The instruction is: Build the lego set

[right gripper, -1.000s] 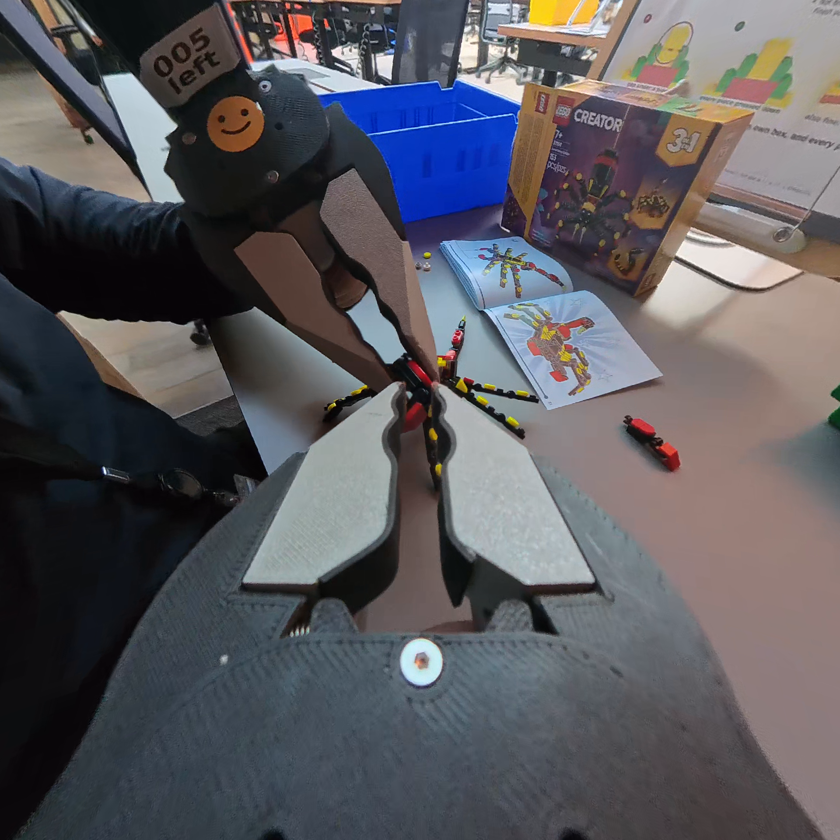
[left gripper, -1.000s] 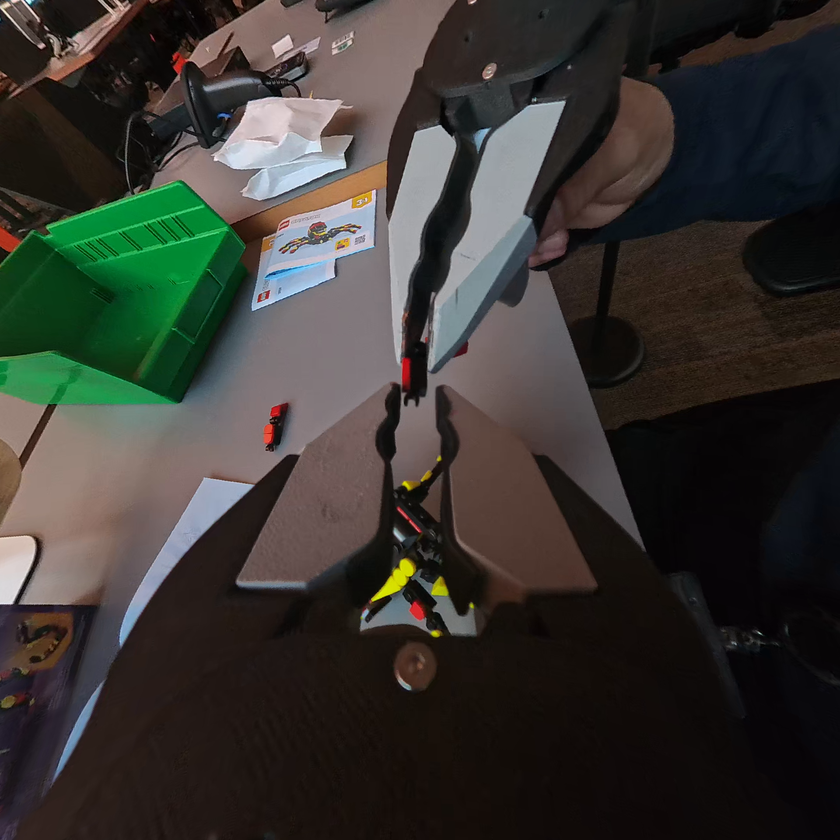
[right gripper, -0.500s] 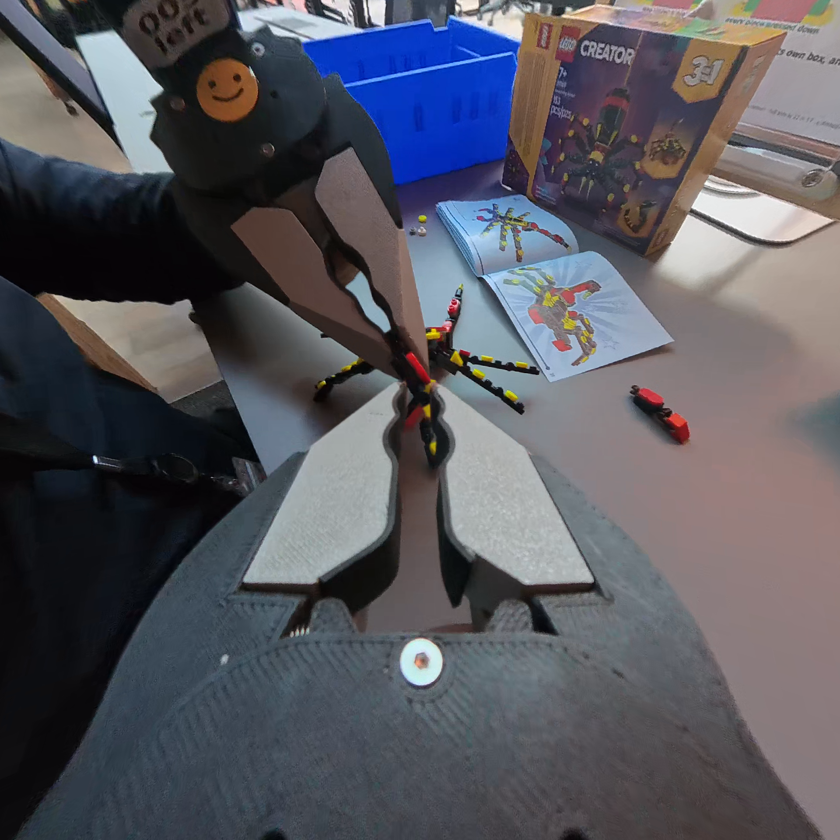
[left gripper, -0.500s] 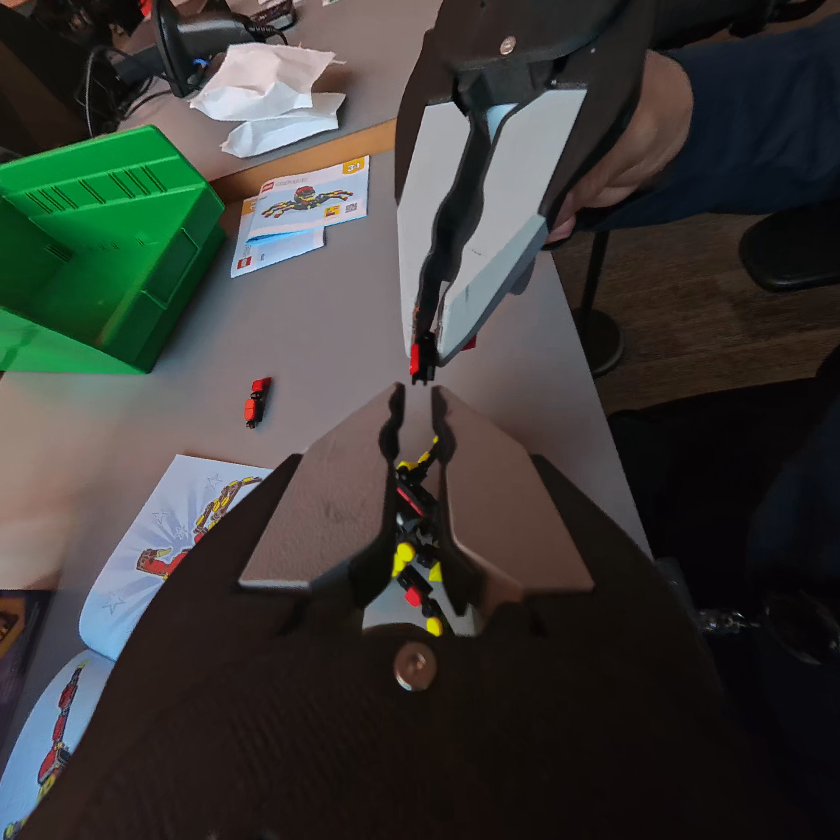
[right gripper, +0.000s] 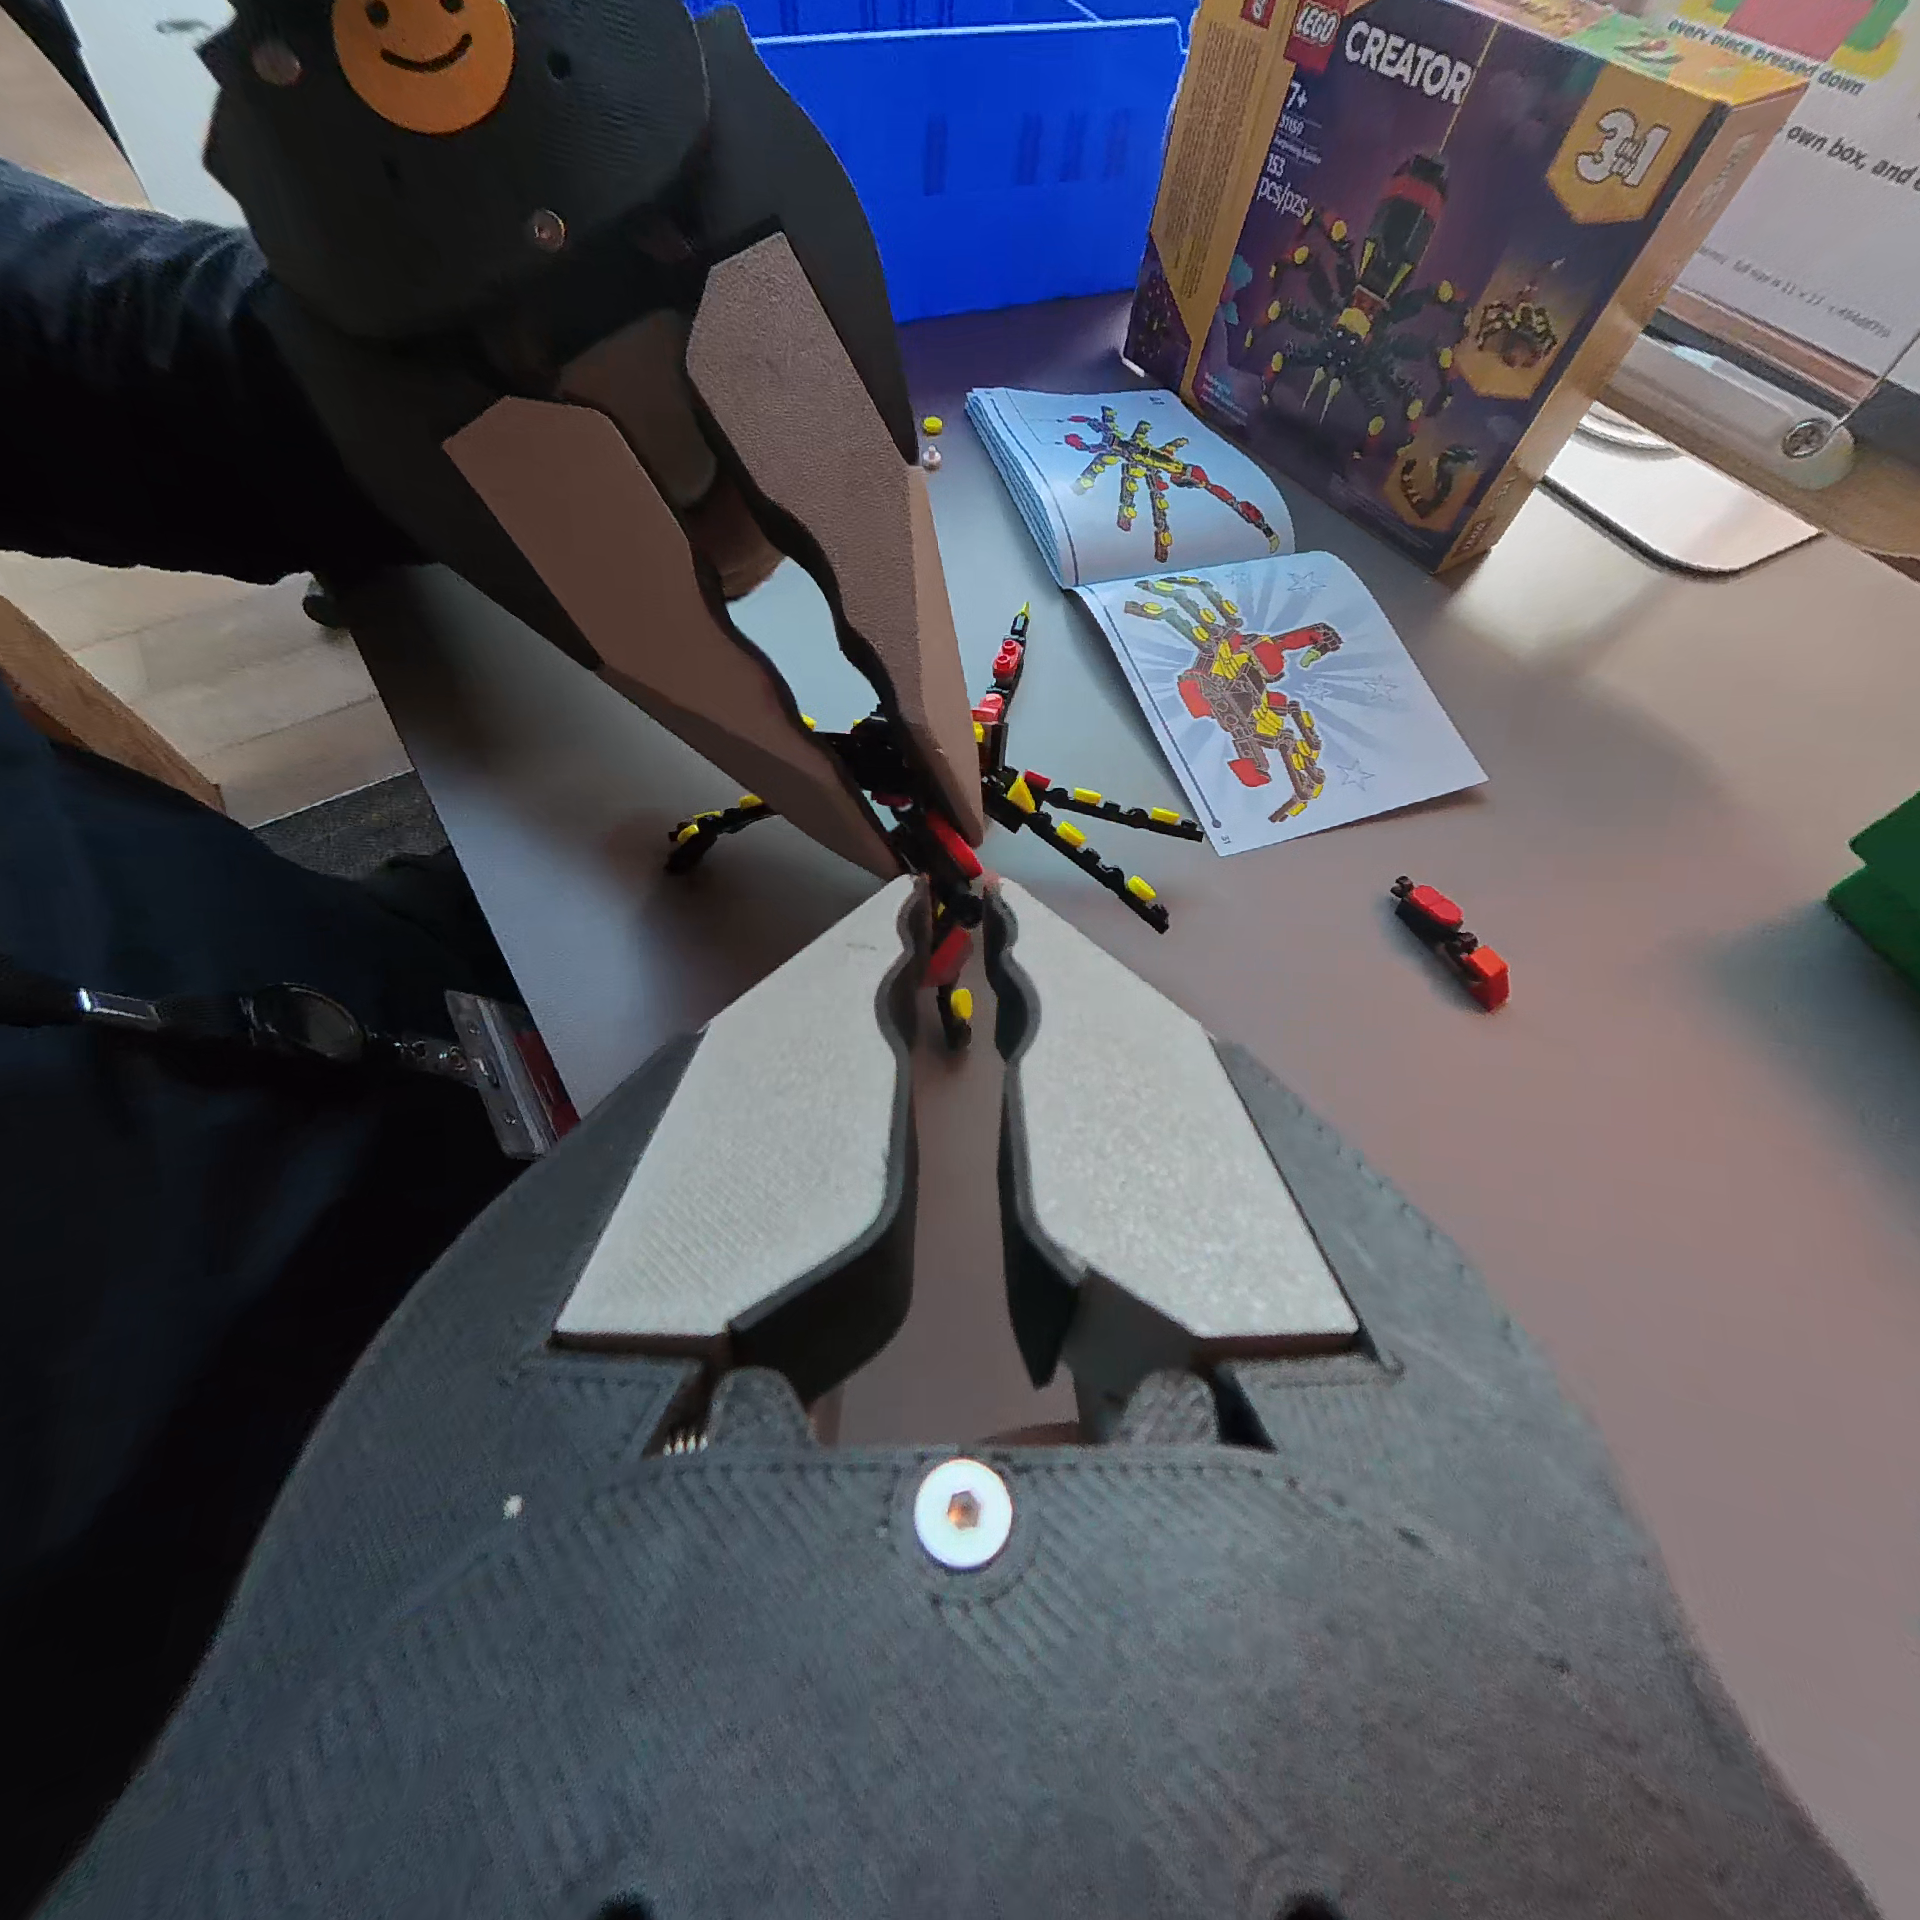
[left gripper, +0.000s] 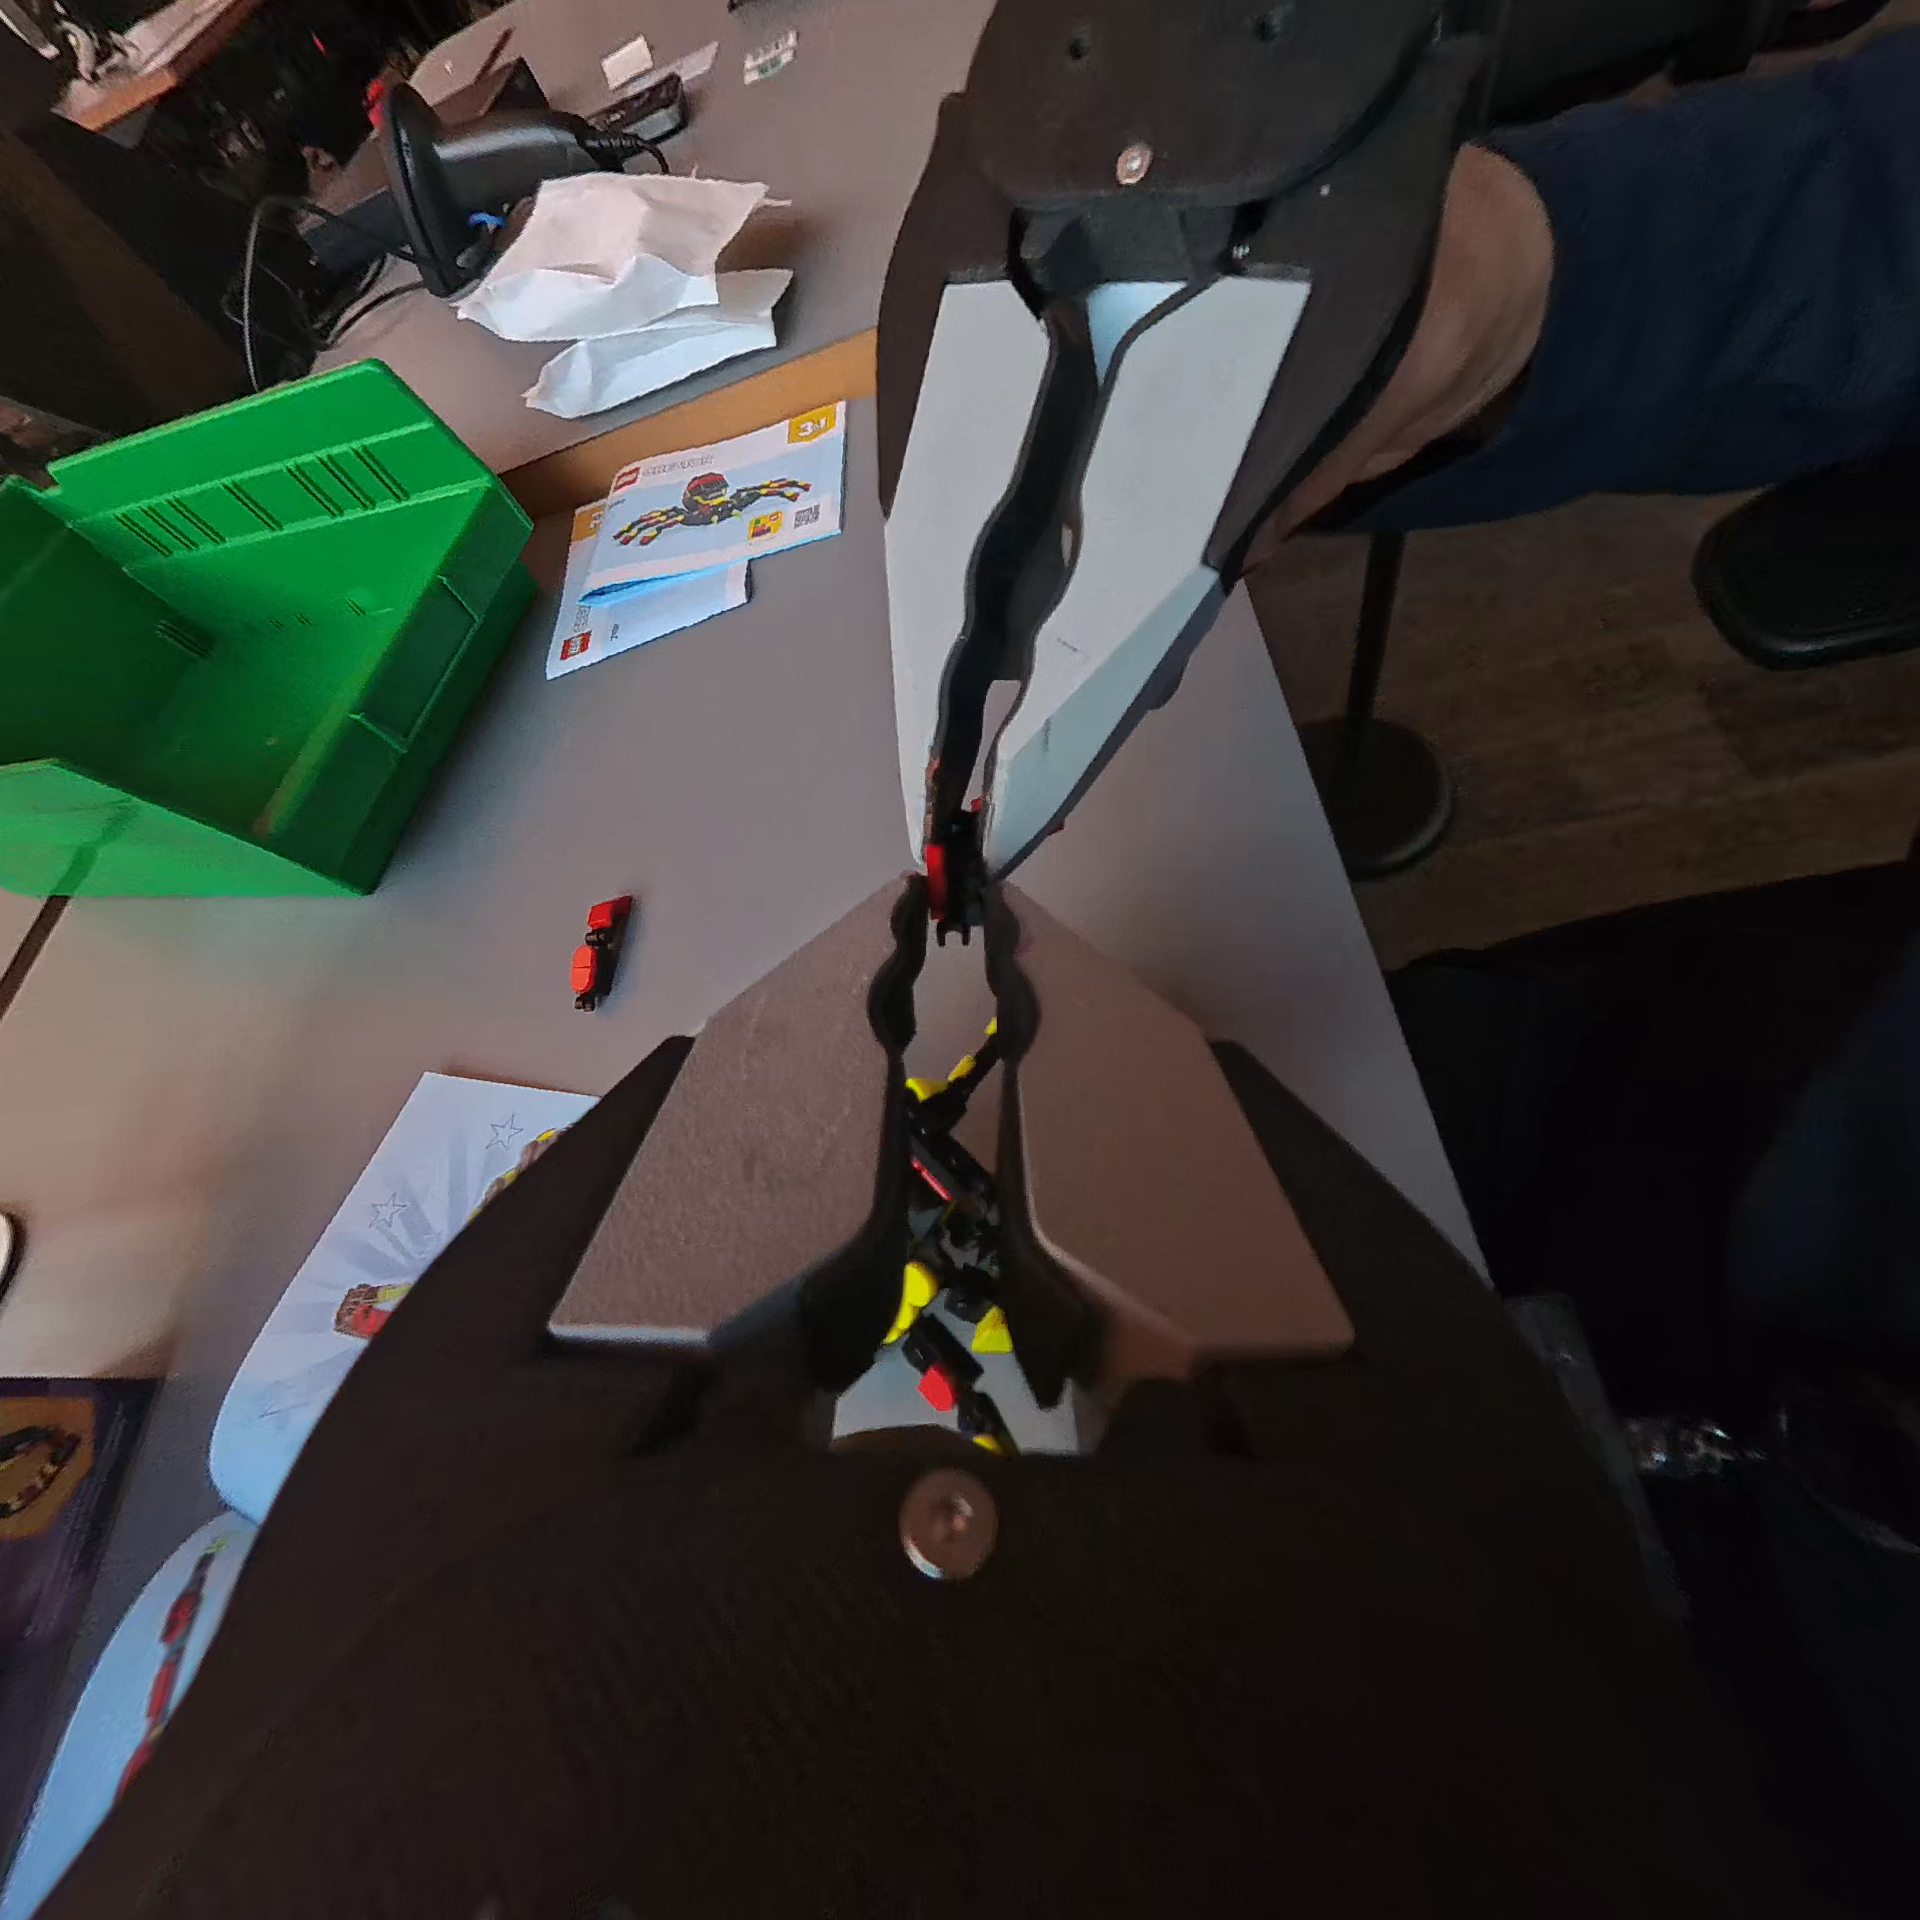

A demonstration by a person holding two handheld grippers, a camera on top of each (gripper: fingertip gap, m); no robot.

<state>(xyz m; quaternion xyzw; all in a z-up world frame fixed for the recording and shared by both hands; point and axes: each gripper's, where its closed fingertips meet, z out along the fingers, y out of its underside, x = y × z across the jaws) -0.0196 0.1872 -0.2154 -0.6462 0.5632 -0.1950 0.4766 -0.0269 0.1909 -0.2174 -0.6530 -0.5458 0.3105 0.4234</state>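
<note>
A black, red and yellow lego spider (right gripper: 1049,805) stands on the grey table (right gripper: 1558,1143). My left gripper (right gripper: 933,850), with brown pads, comes in from the upper left and is shut on the spider's body. In the left wrist view the spider (left gripper: 940,1174) shows through the gap between its fingers. My right gripper (right gripper: 951,899), with grey pads, is shut on a red, black and yellow leg piece (right gripper: 951,951) and holds it against the spider's body. In the left wrist view the right gripper (left gripper: 961,842) comes down from above, tip to tip with my left gripper (left gripper: 954,904).
A loose red and black piece (right gripper: 1449,940) lies to the right, also in the left wrist view (left gripper: 601,951). An open booklet (right gripper: 1247,623), the set's box (right gripper: 1434,260) and a blue bin (right gripper: 997,156) stand behind. A green bin (left gripper: 239,634), another booklet (left gripper: 707,530) and white paper (left gripper: 623,281) lie opposite.
The two grippers have closed the gap between their tips. The right gripper's leg piece now sits against the spider held by the left gripper.
</note>
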